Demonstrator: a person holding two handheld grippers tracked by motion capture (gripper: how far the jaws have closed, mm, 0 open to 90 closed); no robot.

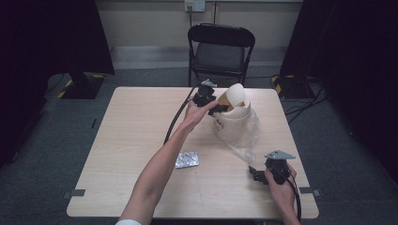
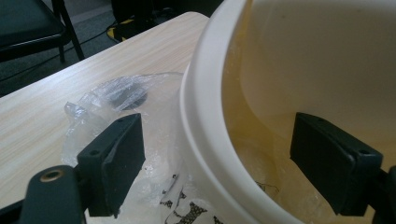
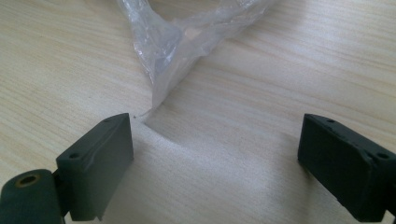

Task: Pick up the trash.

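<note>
1. Left arm stretched fwd across table (image 1: 136, 140); left gripper (image 1: 212, 107) at far side, jaws wide apart, straddling rim of cream bucket (image 1: 233, 119).
2. Bucket sits in clear plastic bag (image 1: 244, 138).
3. Right gripper (image 3: 215, 154) low at near right edge, jaws apart, holding nothing; bag tip just ahead.

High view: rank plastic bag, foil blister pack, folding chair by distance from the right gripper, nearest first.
From the right gripper, near the table's front right corner:
1. Plastic bag: just ahead of it, trailing from the cream bucket.
2. Foil blister pack: to its left, mid-table.
3. Folding chair: beyond the table's far edge.
</note>
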